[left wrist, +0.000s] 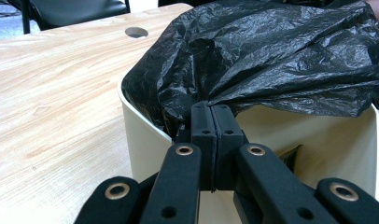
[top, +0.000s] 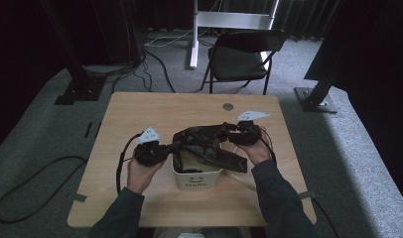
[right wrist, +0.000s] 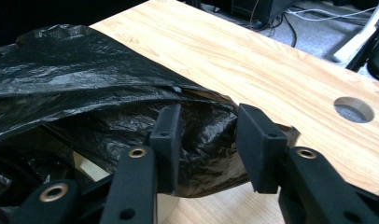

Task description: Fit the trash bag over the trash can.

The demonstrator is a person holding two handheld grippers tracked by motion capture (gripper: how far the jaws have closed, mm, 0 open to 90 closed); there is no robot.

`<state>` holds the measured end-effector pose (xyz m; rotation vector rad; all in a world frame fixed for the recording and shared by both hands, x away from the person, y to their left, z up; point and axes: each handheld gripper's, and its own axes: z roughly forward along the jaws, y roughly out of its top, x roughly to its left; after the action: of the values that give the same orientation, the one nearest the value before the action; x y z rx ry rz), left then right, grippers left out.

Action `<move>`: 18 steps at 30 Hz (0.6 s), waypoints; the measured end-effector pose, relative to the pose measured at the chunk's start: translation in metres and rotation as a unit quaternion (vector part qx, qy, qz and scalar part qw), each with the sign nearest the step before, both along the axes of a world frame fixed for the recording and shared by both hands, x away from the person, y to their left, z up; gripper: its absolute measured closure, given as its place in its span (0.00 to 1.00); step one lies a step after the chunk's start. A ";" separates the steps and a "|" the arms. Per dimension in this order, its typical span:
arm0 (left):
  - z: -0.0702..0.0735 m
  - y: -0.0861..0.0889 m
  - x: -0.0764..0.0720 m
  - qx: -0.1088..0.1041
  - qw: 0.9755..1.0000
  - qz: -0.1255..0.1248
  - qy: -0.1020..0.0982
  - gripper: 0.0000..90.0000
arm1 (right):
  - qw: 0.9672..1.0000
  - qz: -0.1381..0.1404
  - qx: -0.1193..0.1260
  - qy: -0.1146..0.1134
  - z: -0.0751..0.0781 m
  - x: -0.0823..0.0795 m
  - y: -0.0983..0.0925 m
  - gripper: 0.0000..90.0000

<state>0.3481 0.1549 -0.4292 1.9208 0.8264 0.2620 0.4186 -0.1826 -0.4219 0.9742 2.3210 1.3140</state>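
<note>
L tool (left wrist: 211, 122) pinching black bag (left wrist: 281, 56) at bin (left wrist: 141, 140) rim, R tool (right wrist: 207, 135) spread w/ bag between

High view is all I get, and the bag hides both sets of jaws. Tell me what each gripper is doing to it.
Observer: The left gripper is pinched shut on a fold of the black bag, right above the rim of the cream bin.
Operator: Now the right one.
Observer: The right gripper has its jaws apart with bag plastic between them; the pads do not look pressed on it yet.
Operator: Say whether the bag is seated in the bin.
Observer: Not fully: in the left gripper view the far inner wall of the bin is bare below the stretched bag.
</note>
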 end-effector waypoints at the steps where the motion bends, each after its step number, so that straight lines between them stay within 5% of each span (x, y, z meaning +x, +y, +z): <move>1: 0.000 0.000 0.000 0.000 1.000 0.000 0.000 1.00 | 1.000 0.004 0.003 0.005 0.000 0.000 0.001 0.74; 6: 0.000 0.000 -0.001 -0.001 1.000 0.001 0.000 1.00 | 1.000 0.007 -0.003 0.001 0.000 -0.002 0.001 0.95; 18: 0.002 0.011 -0.002 -0.017 1.000 0.006 0.005 1.00 | 0.999 0.001 -0.027 -0.028 0.001 -0.025 -0.018 1.00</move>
<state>0.3464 0.1663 -0.4276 1.8866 0.8446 0.2450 0.3939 -0.2003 -0.4204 0.9087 2.3036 1.2556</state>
